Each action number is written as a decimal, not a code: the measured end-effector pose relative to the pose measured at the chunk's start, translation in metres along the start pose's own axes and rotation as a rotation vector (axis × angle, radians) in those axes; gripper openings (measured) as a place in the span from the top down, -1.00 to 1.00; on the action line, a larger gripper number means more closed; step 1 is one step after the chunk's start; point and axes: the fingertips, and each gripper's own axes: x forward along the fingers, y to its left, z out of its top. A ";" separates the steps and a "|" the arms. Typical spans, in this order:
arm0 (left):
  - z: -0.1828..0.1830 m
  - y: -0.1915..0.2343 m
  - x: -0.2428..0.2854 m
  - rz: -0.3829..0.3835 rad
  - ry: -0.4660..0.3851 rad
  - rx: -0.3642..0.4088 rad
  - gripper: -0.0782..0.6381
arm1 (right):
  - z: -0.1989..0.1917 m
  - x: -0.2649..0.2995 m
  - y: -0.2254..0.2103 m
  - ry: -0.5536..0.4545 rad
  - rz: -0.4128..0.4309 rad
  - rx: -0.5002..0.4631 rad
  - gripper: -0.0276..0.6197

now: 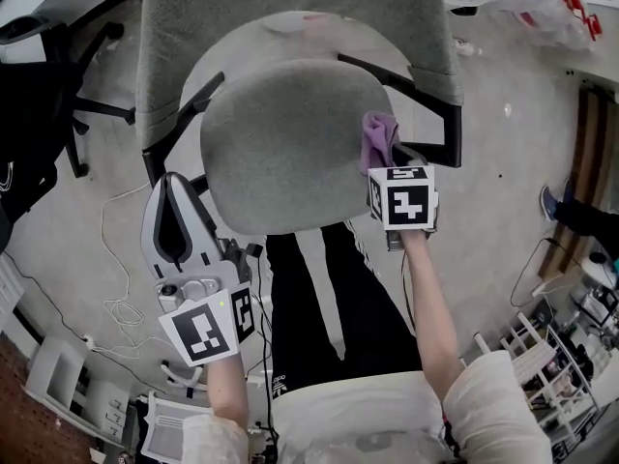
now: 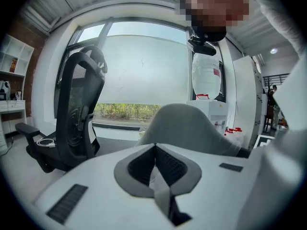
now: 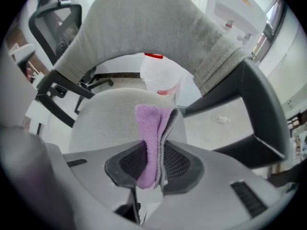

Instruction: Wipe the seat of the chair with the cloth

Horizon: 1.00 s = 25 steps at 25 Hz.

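The grey chair seat fills the middle of the head view, with its grey backrest beyond. My right gripper is over the seat's right edge, shut on a purple cloth. In the right gripper view the cloth stands folded between the jaws, its top end above the seat. My left gripper hangs off the seat's left front edge, pointing toward the backrest. Its jaws are shut with nothing between them in the left gripper view.
Black armrests flank the seat on both sides. A black office chair stands at the left, seen also as a black office chair. Cables lie on the floor, a white shelf is at lower left, and the person's legs are below the seat.
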 end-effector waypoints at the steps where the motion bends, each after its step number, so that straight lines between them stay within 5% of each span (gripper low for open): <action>1: 0.001 0.004 -0.003 0.009 -0.001 0.000 0.75 | -0.001 -0.011 0.018 -0.020 0.053 -0.005 0.63; 6: 0.001 0.026 -0.012 0.044 -0.004 0.001 0.74 | -0.011 -0.044 0.144 -0.092 0.386 -0.037 0.63; 12: -0.010 0.042 -0.022 0.079 0.004 0.000 0.75 | -0.048 -0.014 0.288 0.028 0.684 -0.016 0.63; 18: -0.025 0.062 -0.026 0.100 0.014 0.009 0.75 | -0.070 0.023 0.352 0.081 0.694 -0.080 0.63; 25: -0.031 0.063 -0.022 0.097 0.015 -0.004 0.75 | -0.082 0.042 0.338 0.089 0.610 -0.117 0.63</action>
